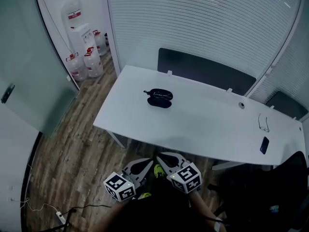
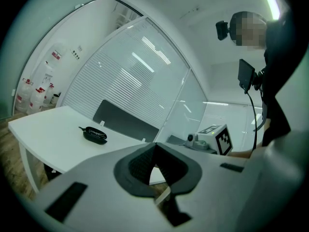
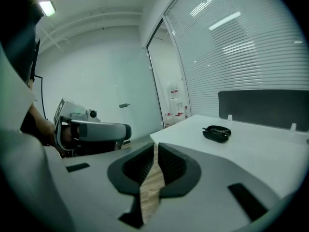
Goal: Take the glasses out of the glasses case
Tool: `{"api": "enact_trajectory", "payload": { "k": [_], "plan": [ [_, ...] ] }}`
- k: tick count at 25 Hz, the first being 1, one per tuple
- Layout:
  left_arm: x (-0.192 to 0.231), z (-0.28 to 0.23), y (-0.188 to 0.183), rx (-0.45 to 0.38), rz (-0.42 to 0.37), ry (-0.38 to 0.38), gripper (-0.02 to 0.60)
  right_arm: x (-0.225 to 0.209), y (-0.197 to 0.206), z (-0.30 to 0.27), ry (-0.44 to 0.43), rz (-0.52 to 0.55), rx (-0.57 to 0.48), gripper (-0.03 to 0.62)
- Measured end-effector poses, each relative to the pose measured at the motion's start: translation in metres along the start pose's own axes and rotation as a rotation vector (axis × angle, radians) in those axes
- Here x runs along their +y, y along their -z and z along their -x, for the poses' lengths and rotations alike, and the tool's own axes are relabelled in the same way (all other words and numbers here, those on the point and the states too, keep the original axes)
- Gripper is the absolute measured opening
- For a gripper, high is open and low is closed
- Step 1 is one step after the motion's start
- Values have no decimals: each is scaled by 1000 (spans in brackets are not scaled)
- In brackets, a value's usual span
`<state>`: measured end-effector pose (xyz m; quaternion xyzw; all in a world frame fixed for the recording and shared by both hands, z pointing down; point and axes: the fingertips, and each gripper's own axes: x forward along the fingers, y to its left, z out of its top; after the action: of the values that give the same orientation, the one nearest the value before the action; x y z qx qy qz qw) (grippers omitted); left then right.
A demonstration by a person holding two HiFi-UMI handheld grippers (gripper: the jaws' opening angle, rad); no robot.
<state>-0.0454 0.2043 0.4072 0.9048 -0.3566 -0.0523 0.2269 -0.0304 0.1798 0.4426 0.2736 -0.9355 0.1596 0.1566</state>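
Both tools are sitting idle: the left gripper (image 2: 154, 146) is showing its jaws drawn together at the tips with nothing between them, while the right gripper (image 3: 155, 146) is leaving only a thin slit through which the wood floor (image 1: 72, 153) is showing. The person is holding the pair low and side by side, close to the body, short of the desk's front edge and over the floor, jaws pointing toward the white desk (image 1: 203, 120).

The black glasses case (image 1: 159, 98) is lying open toward the desk's end nearest the water bottles (image 1: 91, 62), roughly midway between front and back edges, with the glasses (image 1: 161, 94) resting inside it, well apart from both grippers. A second pair of glasses (image 1: 263, 123) is lying near the opposite end, and a dark phone (image 1: 264, 145) is sitting just beside them toward the front edge. A dark panel (image 1: 203, 69) is standing along the back edge, with slatted blinds (image 1: 203, 18) running behind it.
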Motion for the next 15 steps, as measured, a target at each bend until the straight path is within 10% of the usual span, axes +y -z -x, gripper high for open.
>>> {"api": "enact_trajectory", "payload": {
  "k": [15],
  "plan": [
    [61,-83,-31,-2,45,-52,9,-97,-35,-46,-52,-1,41,38]
  ]
}}
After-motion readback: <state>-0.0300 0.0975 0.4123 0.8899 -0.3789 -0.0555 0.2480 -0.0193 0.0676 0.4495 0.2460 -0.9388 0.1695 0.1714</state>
